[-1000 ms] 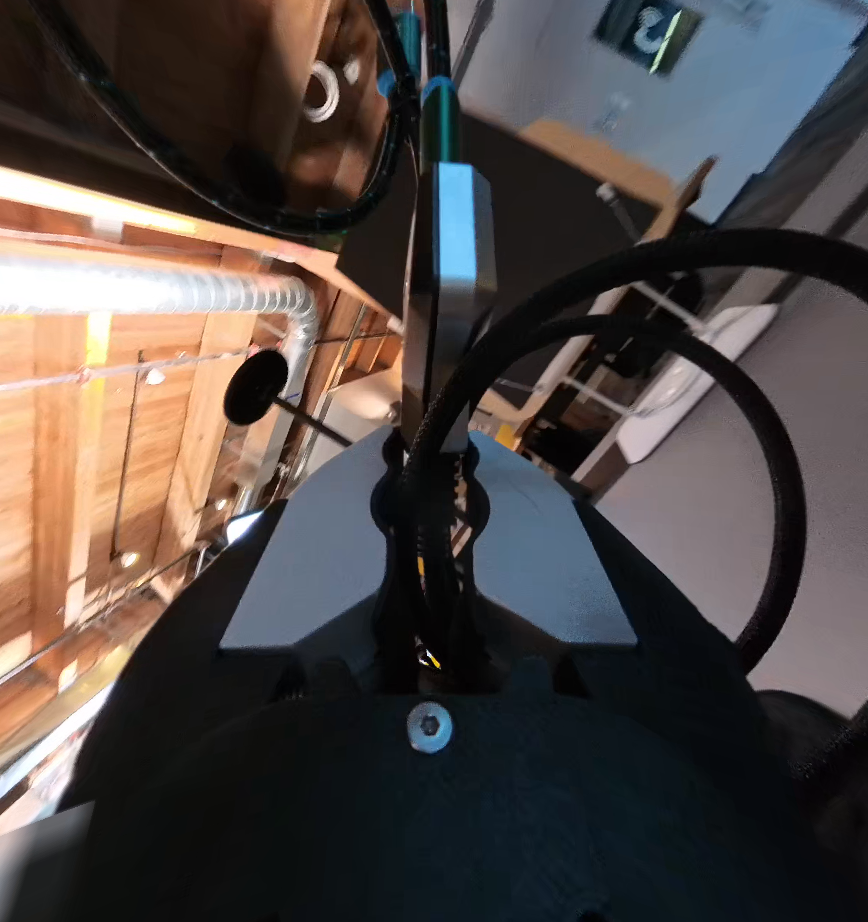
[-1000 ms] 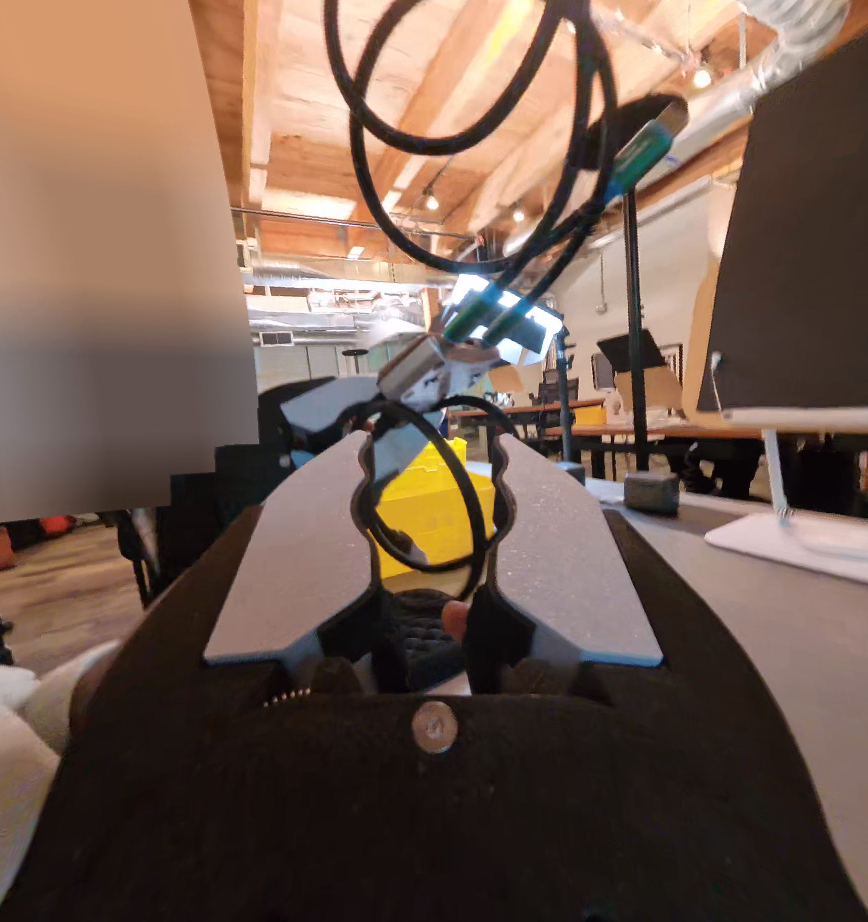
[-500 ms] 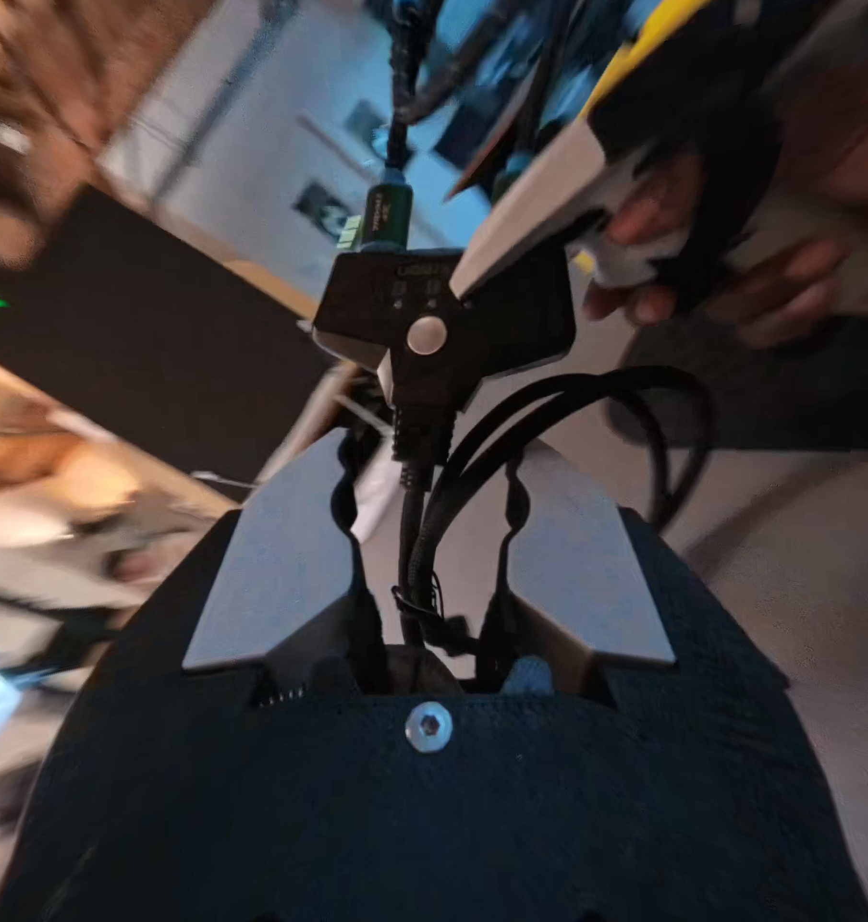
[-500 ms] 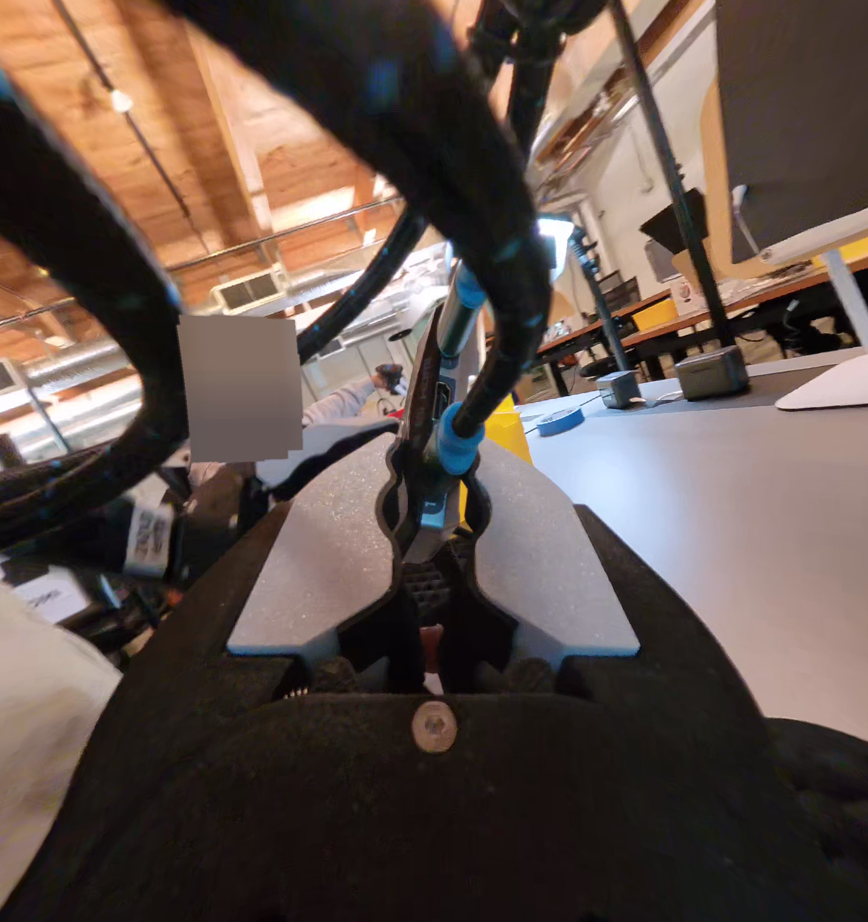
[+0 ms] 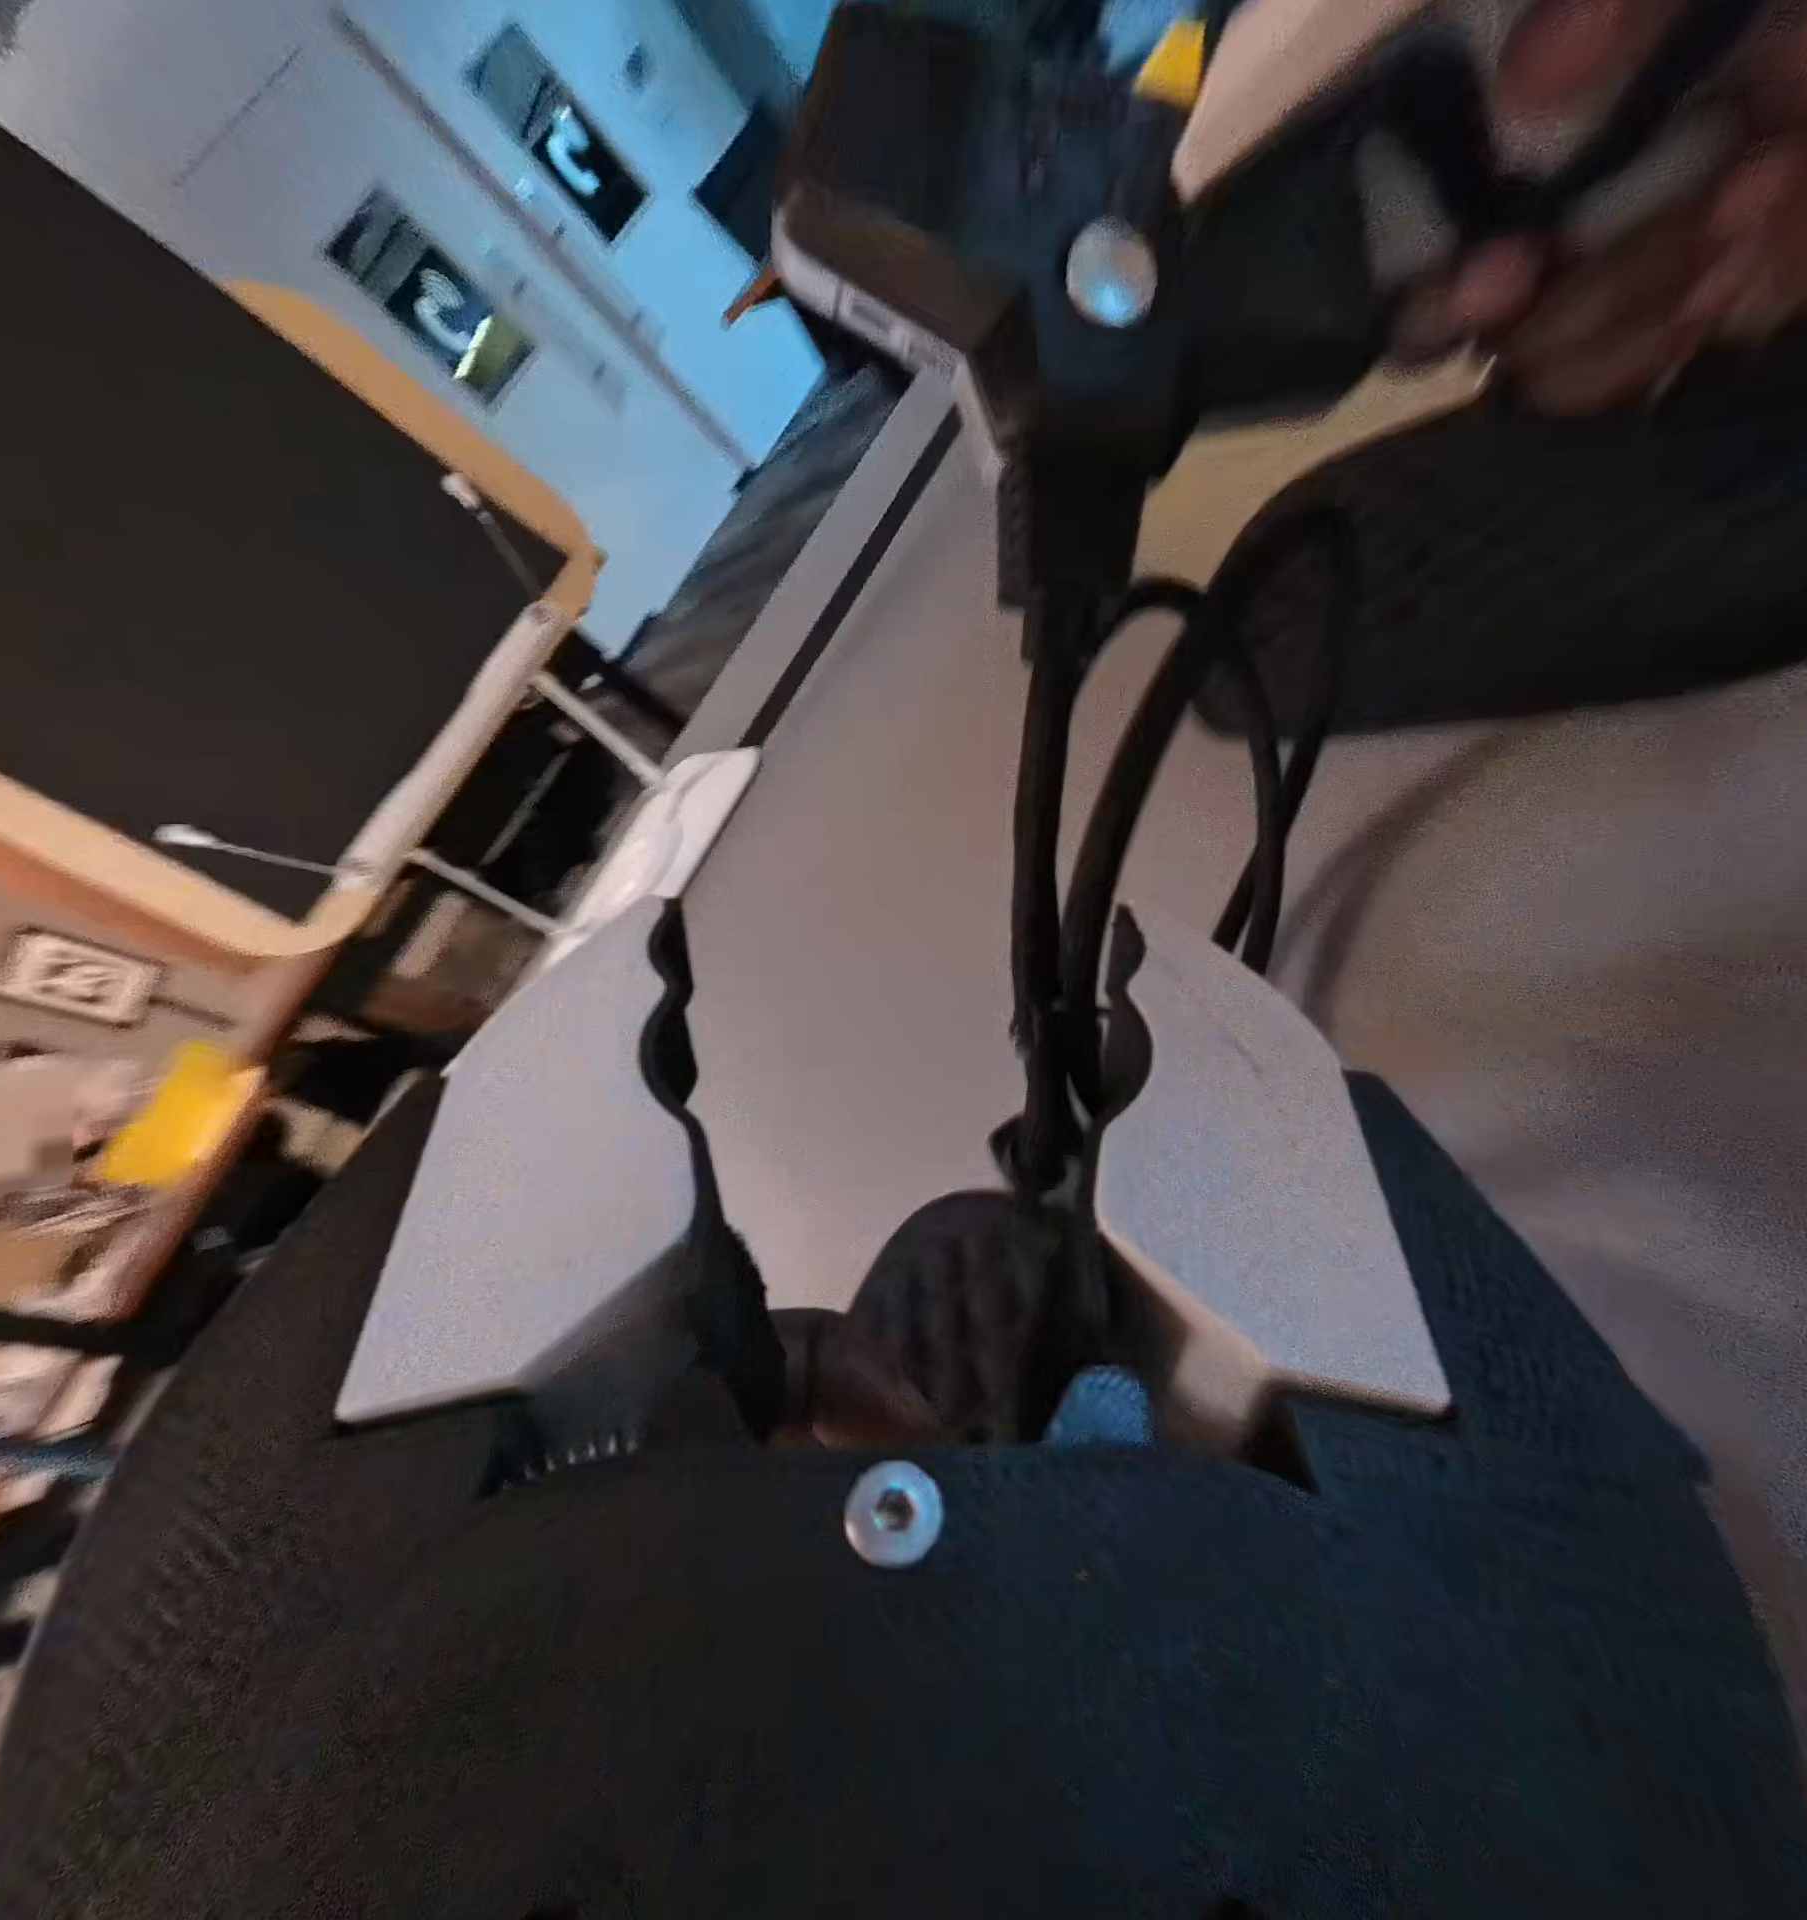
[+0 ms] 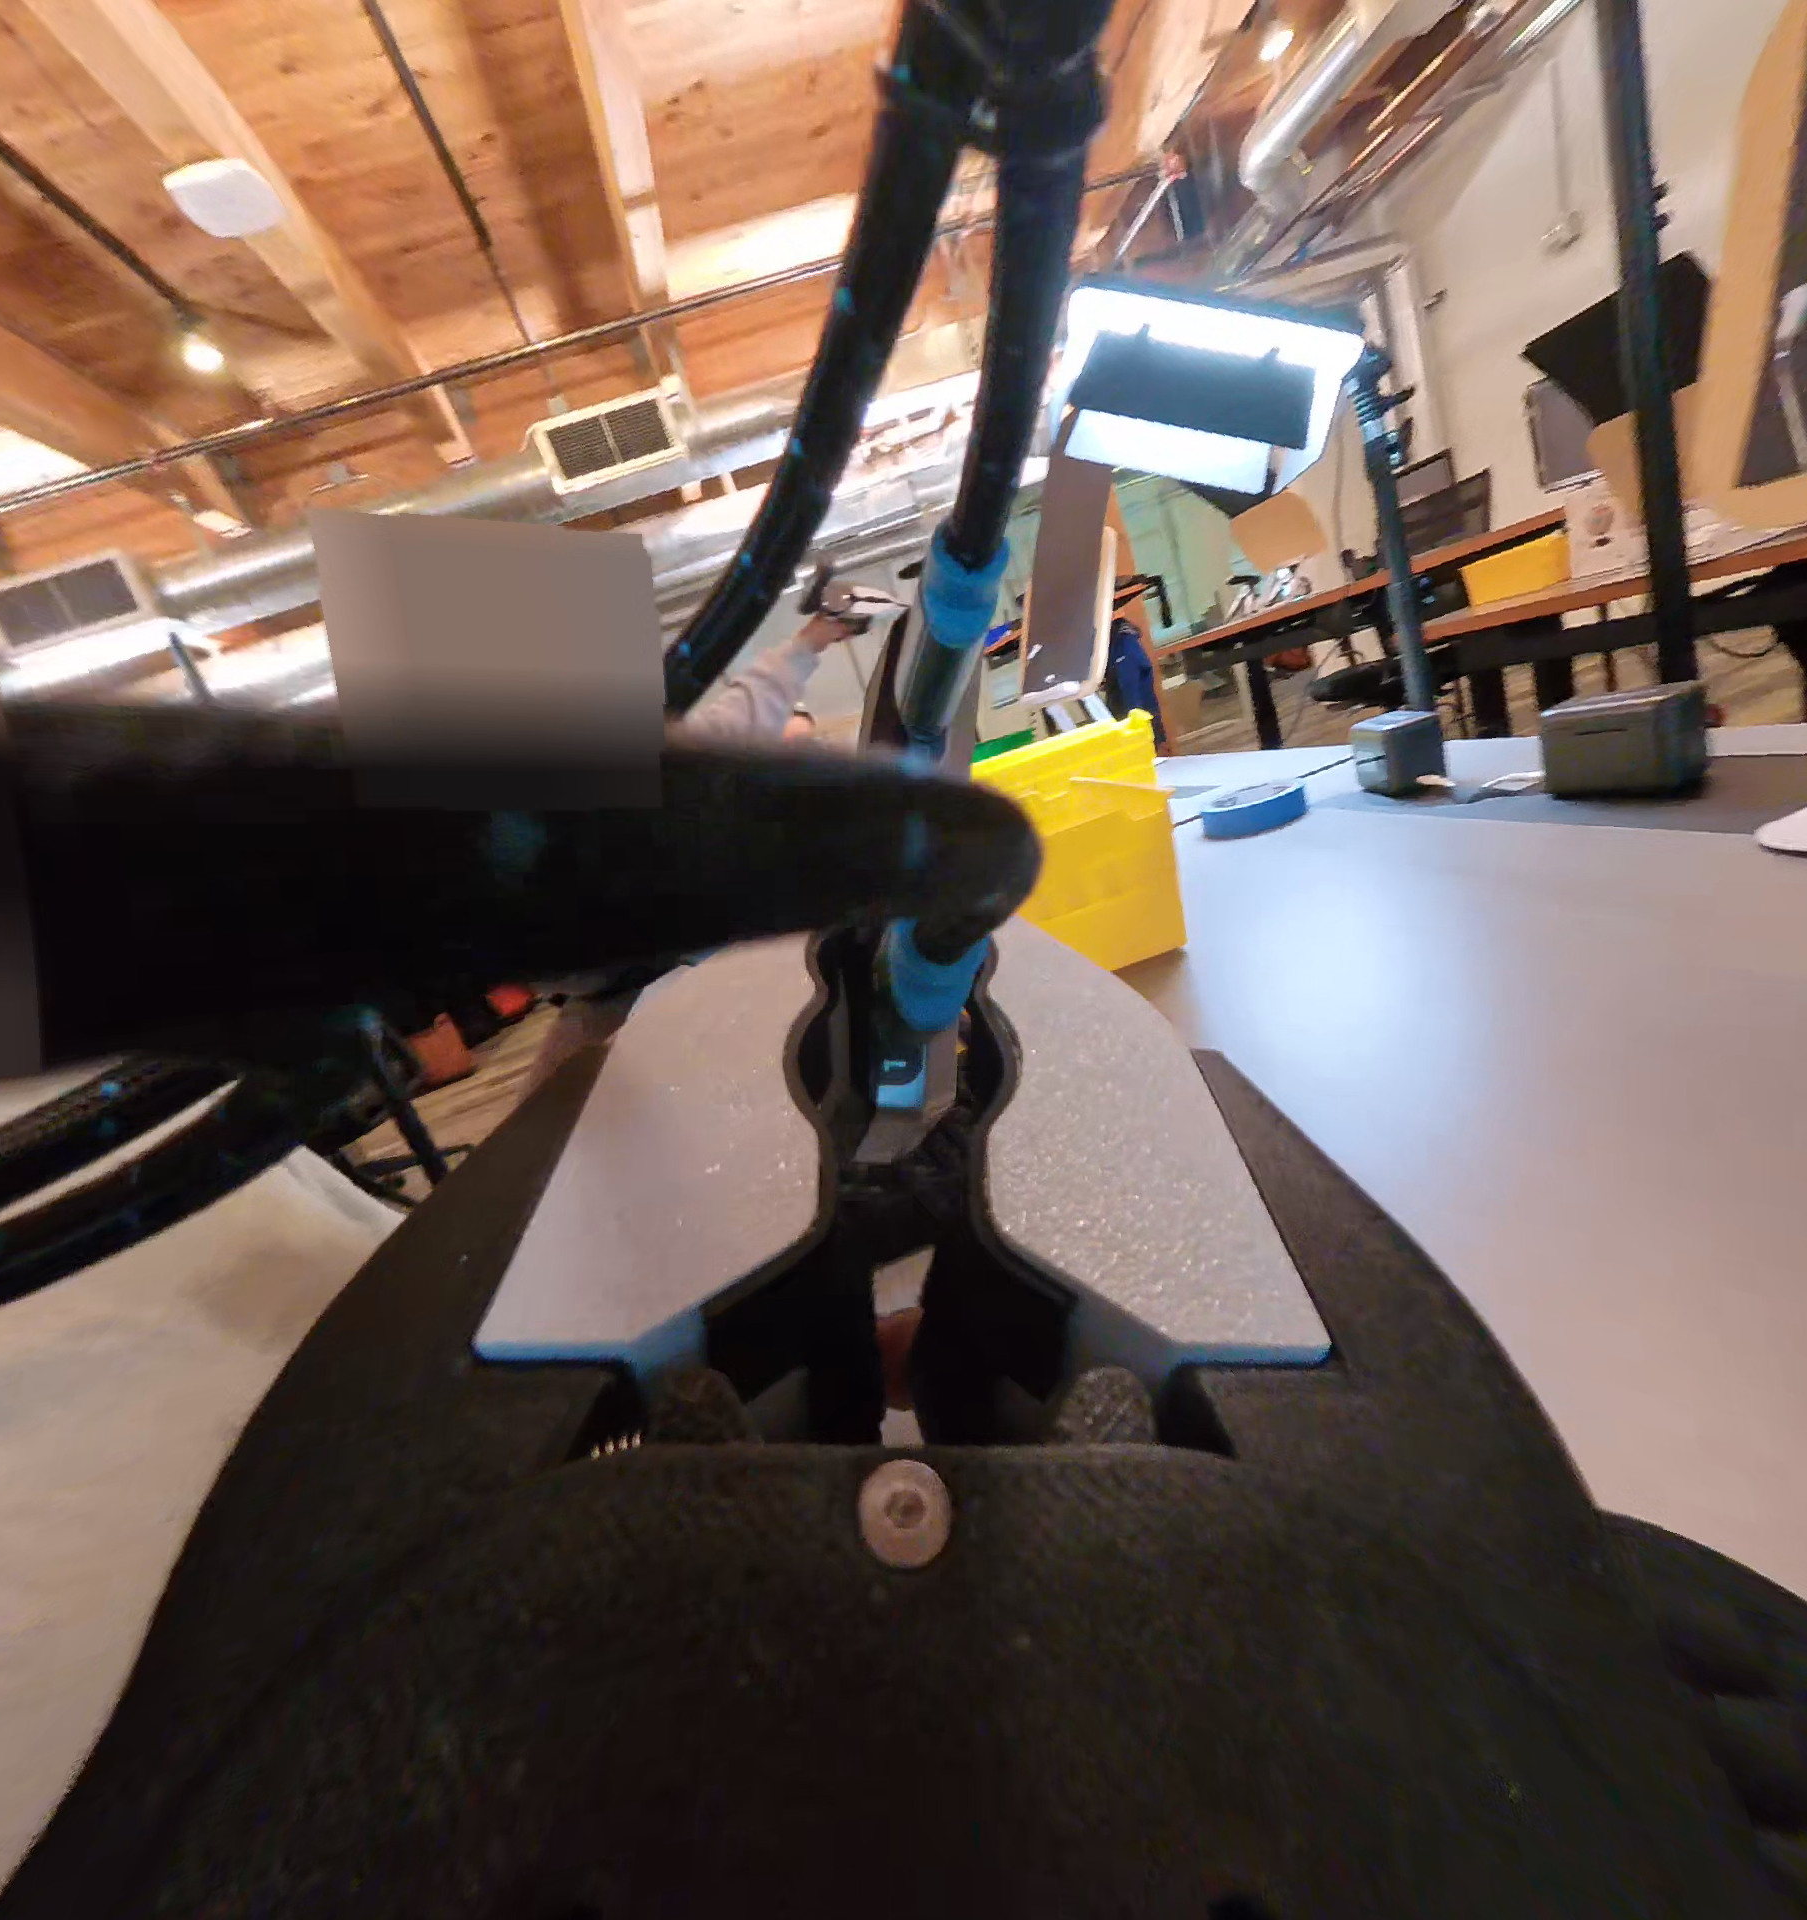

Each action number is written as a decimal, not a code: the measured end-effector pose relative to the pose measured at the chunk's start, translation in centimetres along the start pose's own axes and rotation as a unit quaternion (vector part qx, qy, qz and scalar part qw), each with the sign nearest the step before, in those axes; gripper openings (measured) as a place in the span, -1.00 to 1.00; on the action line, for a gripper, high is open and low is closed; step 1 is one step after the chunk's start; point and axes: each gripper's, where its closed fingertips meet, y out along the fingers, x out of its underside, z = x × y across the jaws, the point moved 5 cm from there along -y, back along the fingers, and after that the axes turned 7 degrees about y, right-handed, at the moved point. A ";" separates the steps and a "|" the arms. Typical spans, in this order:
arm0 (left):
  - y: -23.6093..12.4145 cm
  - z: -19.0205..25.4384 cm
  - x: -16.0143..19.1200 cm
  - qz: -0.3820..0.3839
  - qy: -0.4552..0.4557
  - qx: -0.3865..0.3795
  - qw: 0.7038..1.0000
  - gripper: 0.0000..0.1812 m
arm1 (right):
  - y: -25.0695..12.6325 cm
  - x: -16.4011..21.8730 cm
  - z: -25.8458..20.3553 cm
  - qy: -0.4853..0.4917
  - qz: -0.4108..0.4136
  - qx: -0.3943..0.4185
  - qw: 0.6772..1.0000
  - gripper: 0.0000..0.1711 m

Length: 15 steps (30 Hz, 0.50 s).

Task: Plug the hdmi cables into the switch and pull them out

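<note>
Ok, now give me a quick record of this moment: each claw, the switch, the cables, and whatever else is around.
left claw: open; nothing gripped
cables: black, hanging from the switch through the left claw's gap, close along one finger
right claw: shut on the switch, seen edge-on in its own view
switch: black with a round button, held up above the table
plugs: two with blue collars at the switch; how far in, cannot tell
nearby: yellow bin; blue tape on the table
</note>
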 end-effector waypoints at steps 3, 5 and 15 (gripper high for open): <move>-1.4 -0.7 -0.9 0.055 -0.018 -0.004 0.998 -0.25 | -0.4 0.0 0.4 -0.018 -0.018 0.019 1.000 -0.76; -2.6 -1.8 -2.0 0.151 -0.104 -0.002 0.983 -0.25 | -0.4 0.2 0.3 -0.030 -0.030 0.019 0.999 -0.76; -0.3 -0.3 -3.9 0.266 -0.235 0.067 0.932 0.08 | 1.1 2.3 -1.5 -0.059 -0.124 -0.039 0.990 -0.77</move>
